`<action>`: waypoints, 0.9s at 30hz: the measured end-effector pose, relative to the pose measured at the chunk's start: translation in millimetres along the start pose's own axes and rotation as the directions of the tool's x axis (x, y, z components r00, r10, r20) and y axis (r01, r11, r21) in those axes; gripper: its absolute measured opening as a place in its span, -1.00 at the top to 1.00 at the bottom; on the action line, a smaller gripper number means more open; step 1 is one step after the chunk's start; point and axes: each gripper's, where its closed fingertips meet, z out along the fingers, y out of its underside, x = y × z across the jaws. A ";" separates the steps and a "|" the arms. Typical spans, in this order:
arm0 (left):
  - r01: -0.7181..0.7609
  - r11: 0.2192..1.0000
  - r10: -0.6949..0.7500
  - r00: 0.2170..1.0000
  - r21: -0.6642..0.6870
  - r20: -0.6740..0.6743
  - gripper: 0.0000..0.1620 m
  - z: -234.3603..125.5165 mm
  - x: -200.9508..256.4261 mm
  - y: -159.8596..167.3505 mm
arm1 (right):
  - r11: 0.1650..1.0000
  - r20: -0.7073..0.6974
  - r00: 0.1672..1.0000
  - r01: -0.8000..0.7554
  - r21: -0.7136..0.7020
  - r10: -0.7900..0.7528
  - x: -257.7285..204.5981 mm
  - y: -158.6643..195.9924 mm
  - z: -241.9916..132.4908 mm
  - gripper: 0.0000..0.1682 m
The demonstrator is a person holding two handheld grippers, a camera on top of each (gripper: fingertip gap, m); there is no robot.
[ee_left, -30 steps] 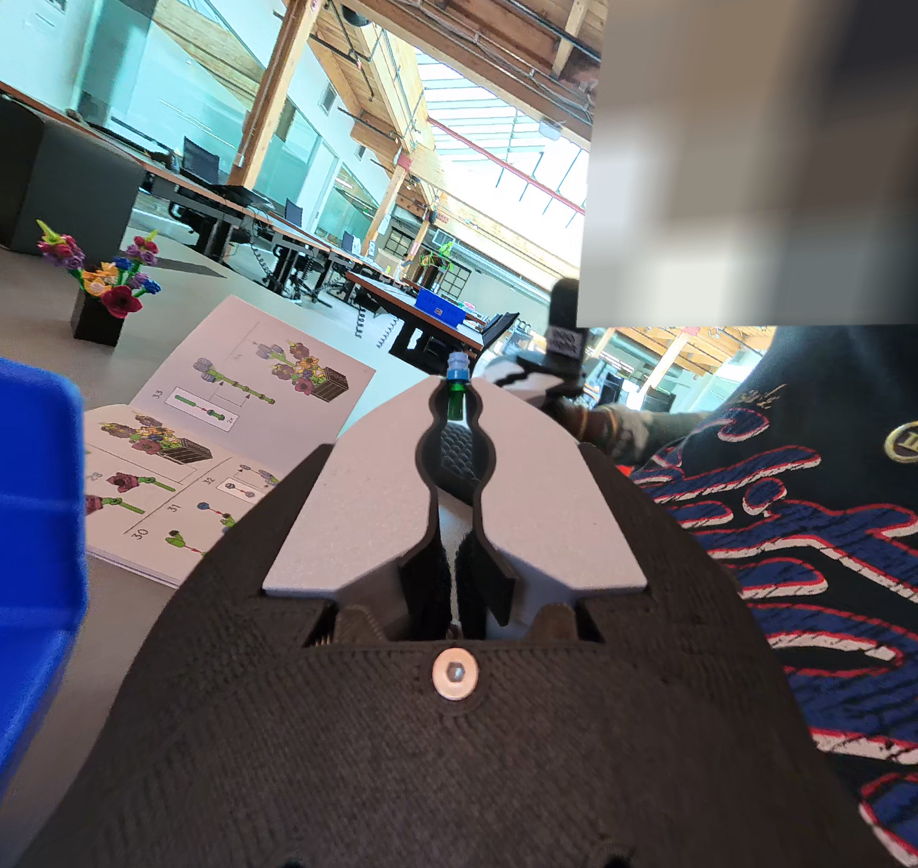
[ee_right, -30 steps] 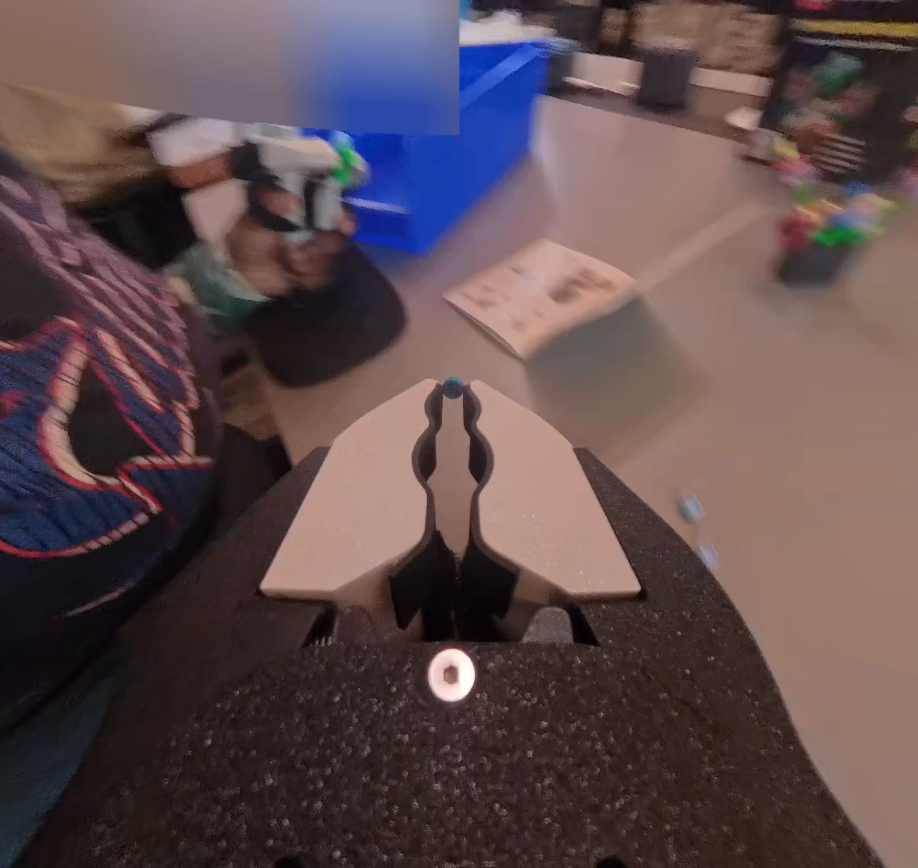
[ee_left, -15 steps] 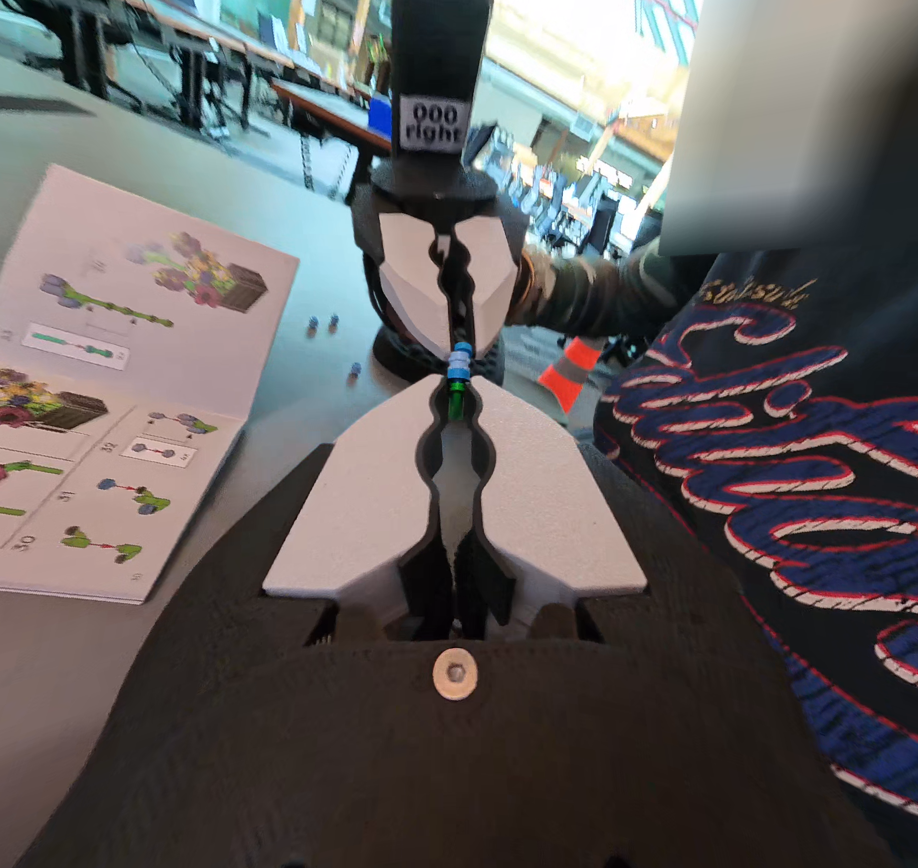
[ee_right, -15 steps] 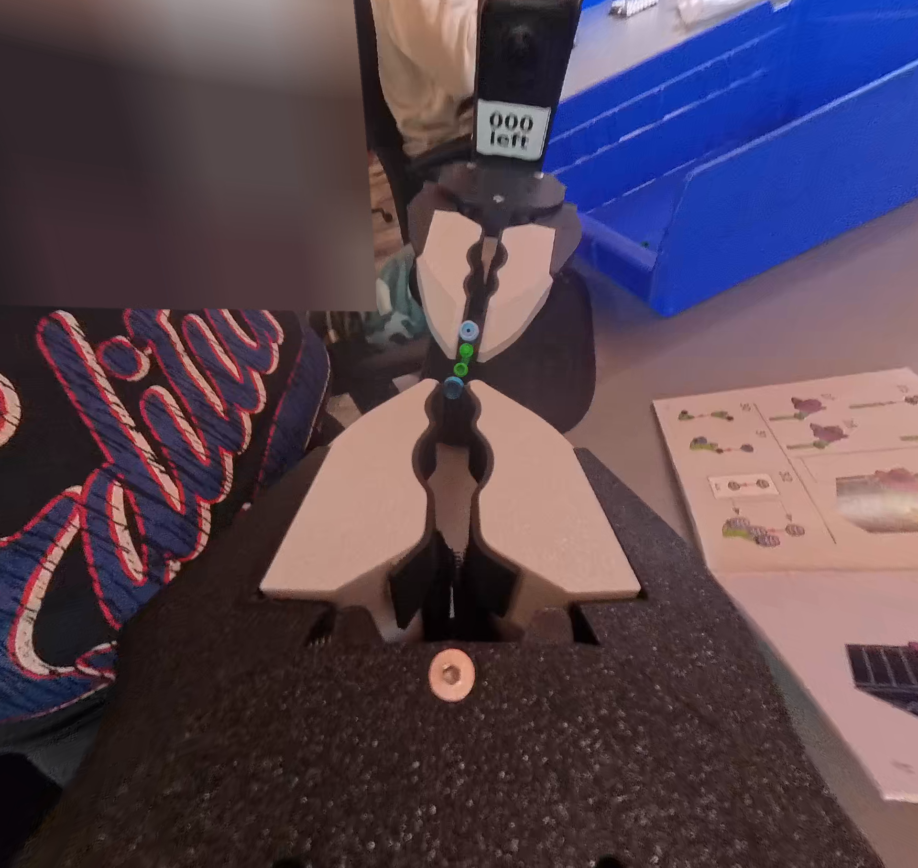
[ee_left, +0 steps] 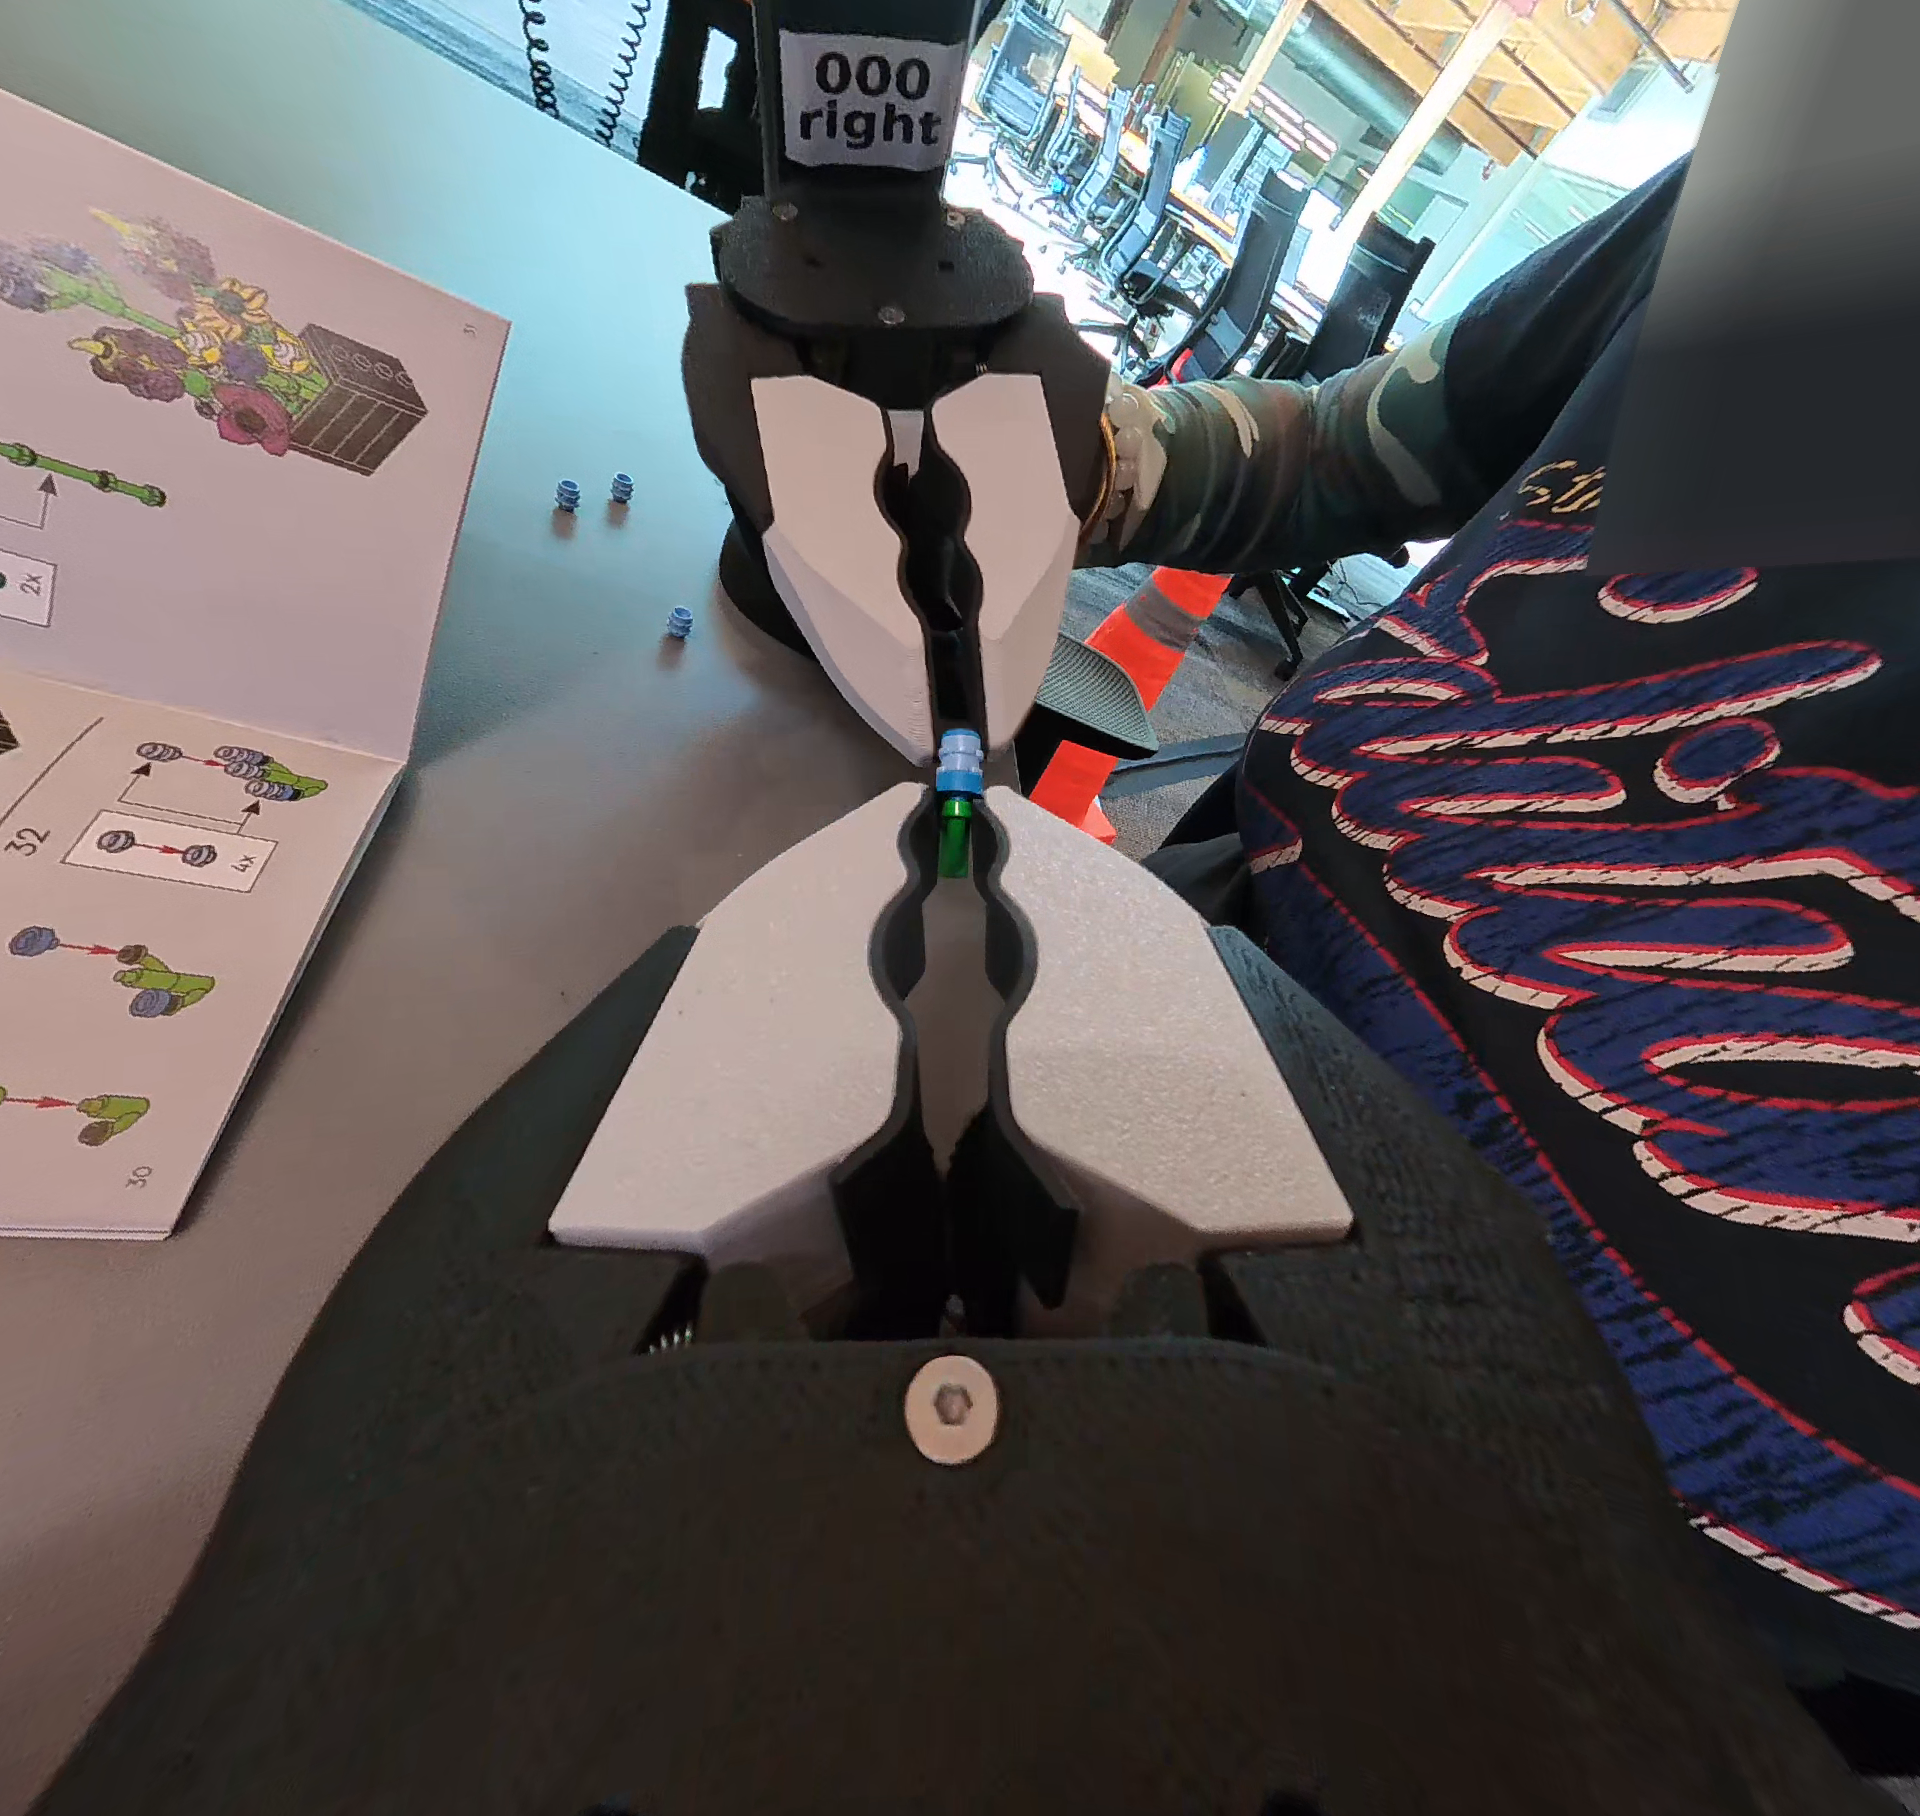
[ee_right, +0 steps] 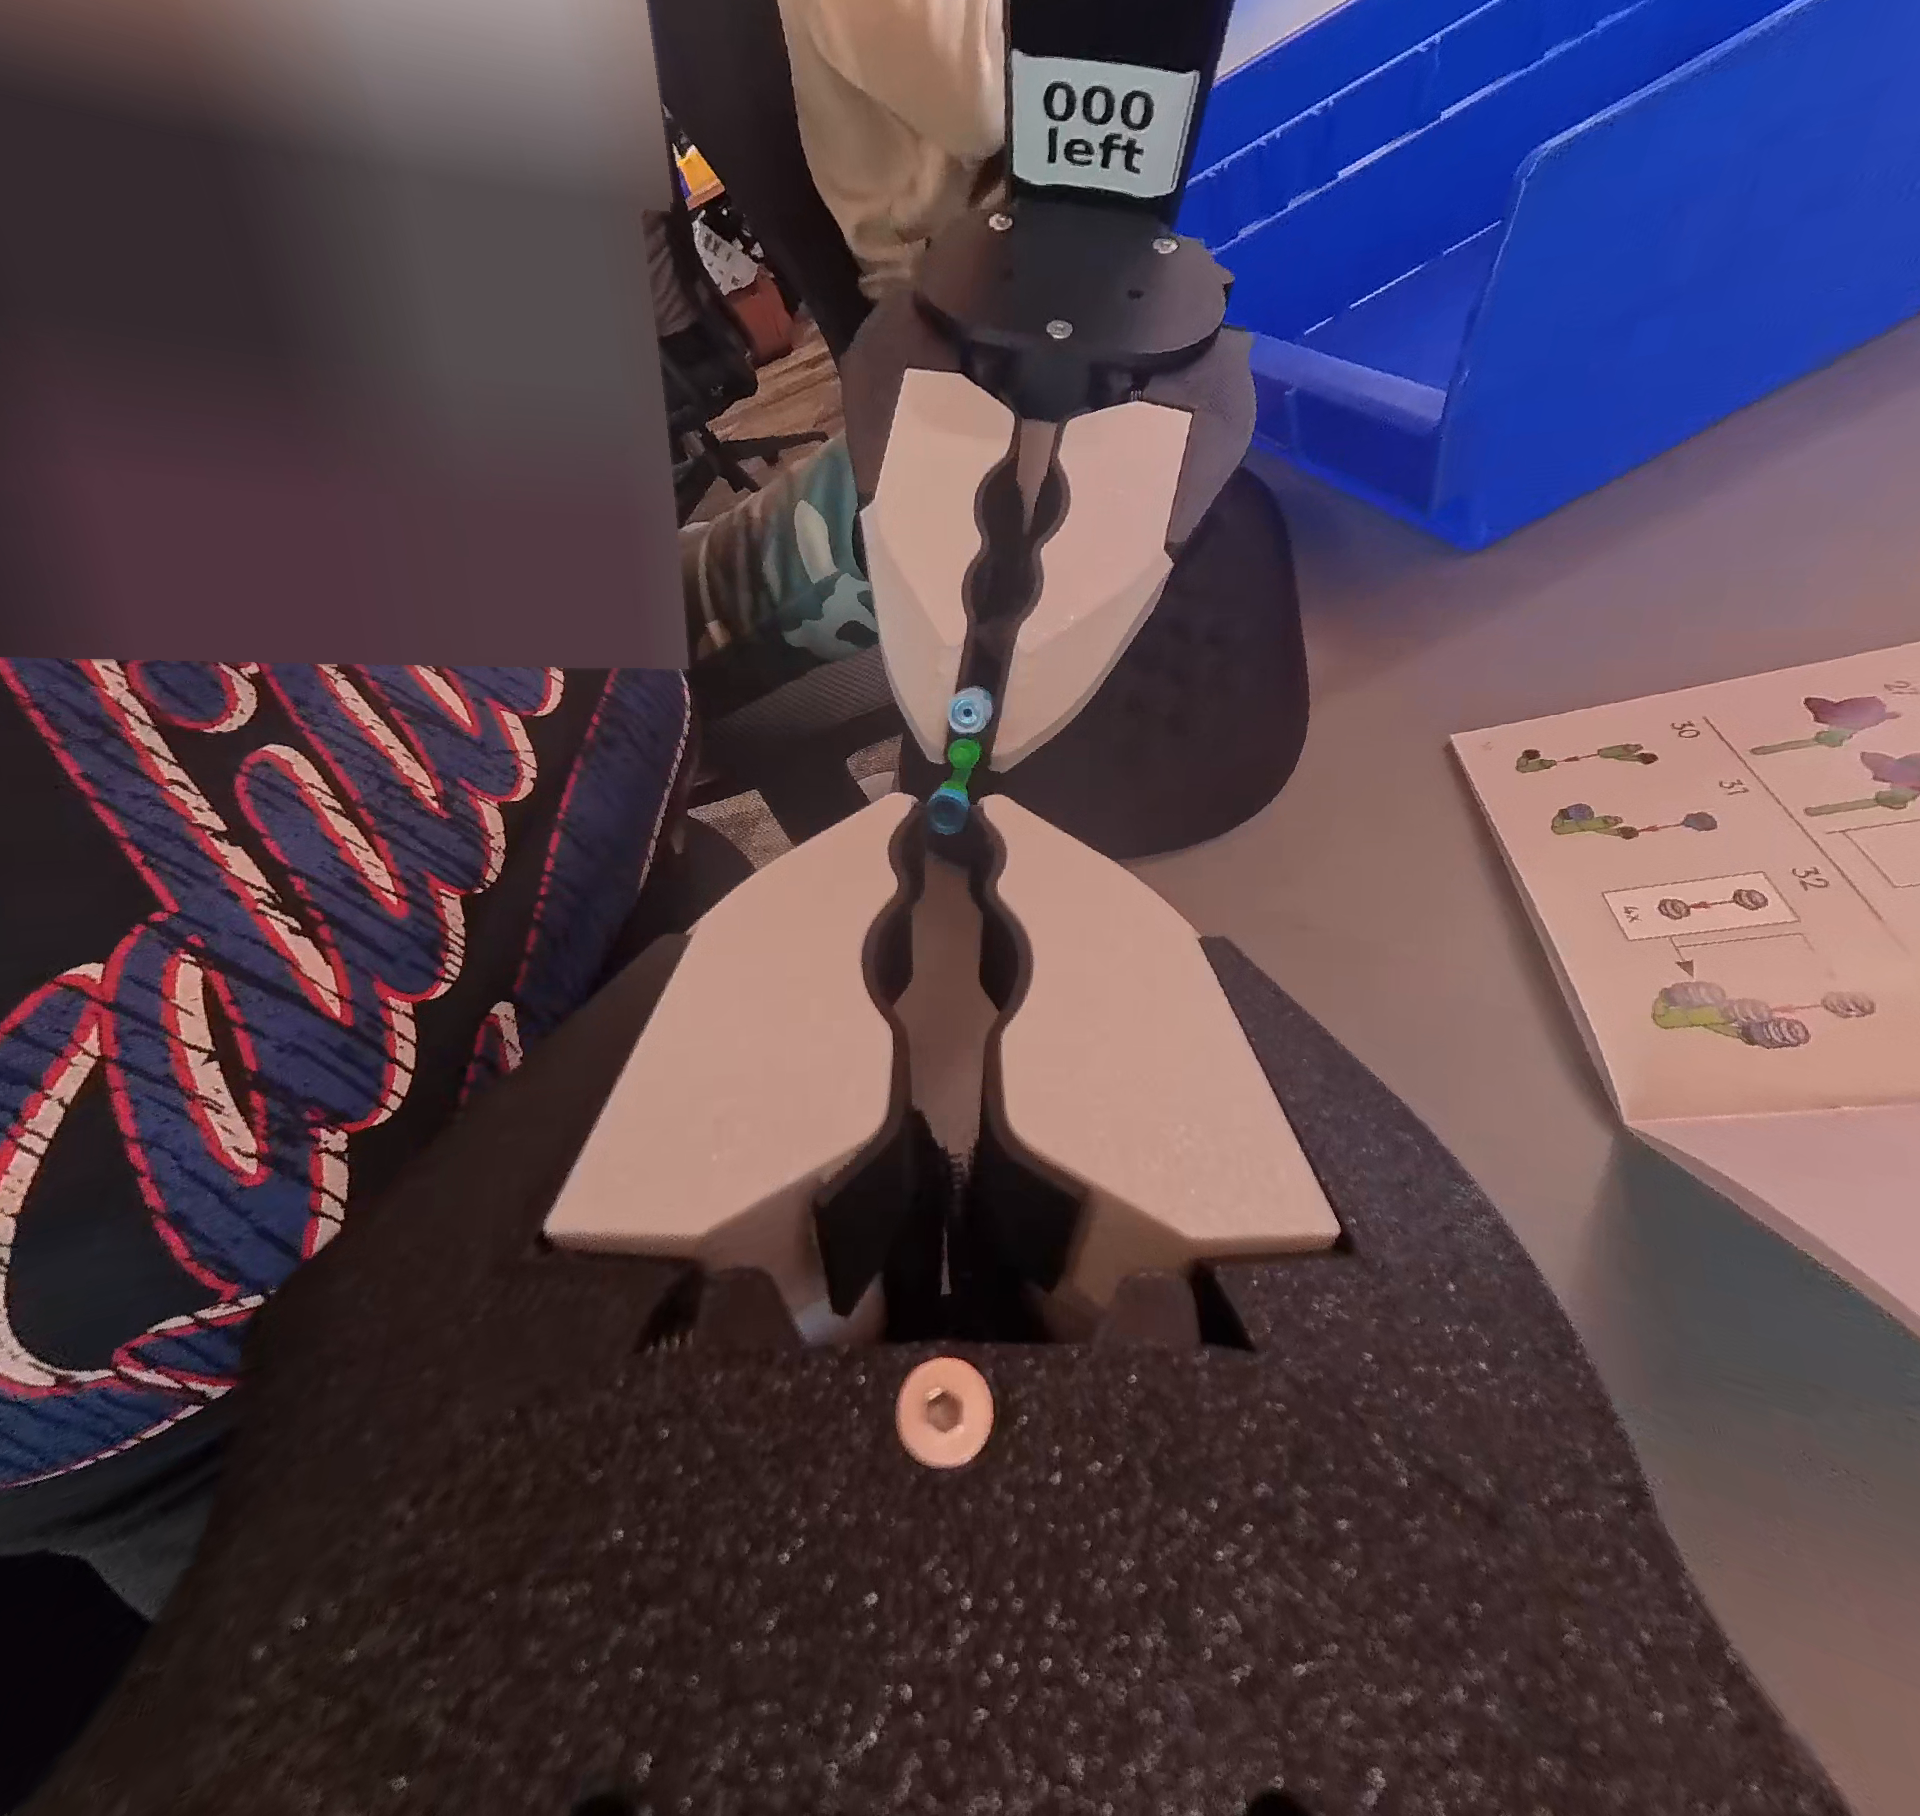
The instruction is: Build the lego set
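Change: the right gripper [ee_left: 961,727] is brought tip-to-tip with the left gripper [ee_left: 951,810], frame centre.
Left jaws: pinched on the green stem [ee_left: 951,836].
Right jaws: pinched on a blue stud [ee_right: 945,812], judged mid-press.

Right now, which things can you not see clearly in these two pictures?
- Green stem, left wrist view: its lower part is hidden between the left gripper fingers.
- Instruction booklet, right wrist view: cut by the right edge.
- Blue bin: contents too small, cut by the top edge.

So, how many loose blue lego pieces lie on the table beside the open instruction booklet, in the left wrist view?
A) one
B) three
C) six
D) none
B: three loose blue pieces lie on the grey table, two side by side and one nearer the right gripper.
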 end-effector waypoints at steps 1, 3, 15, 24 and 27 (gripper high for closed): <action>0.004 1.000 -0.004 1.000 -0.003 -0.001 0.93 0.2 -0.3 0.4 | 1.000 0.002 1.000 0.003 0.000 -0.003 -0.5 0.2 0.5 0.91; 0.009 1.000 -0.009 1.000 -0.007 -0.002 0.93 0.7 -0.8 0.9 | 1.000 -0.003 1.000 0.003 -0.004 -0.003 0.5 0.7 1.1 0.91; 0.009 1.000 -0.009 0.999 -0.011 0.049 0.93 1.3 -6.4 1.7 | 1.000 -0.063 0.998 0.015 -0.027 -0.017 6.0 3.0 2.1 0.91; 0.015 0.998 -0.020 0.997 0.066 0.073 0.93 -5.6 -9.7 -6.9 | 0.999 -0.104 0.994 0.030 0.024 -0.027 11.0 -6.8 4.5 0.91; 0.009 0.997 -0.016 0.996 0.082 0.089 0.93 -7.2 -11.1 -8.6 | 0.999 -0.120 0.992 0.032 0.002 -0.032 12.8 -7.1 6.0 0.91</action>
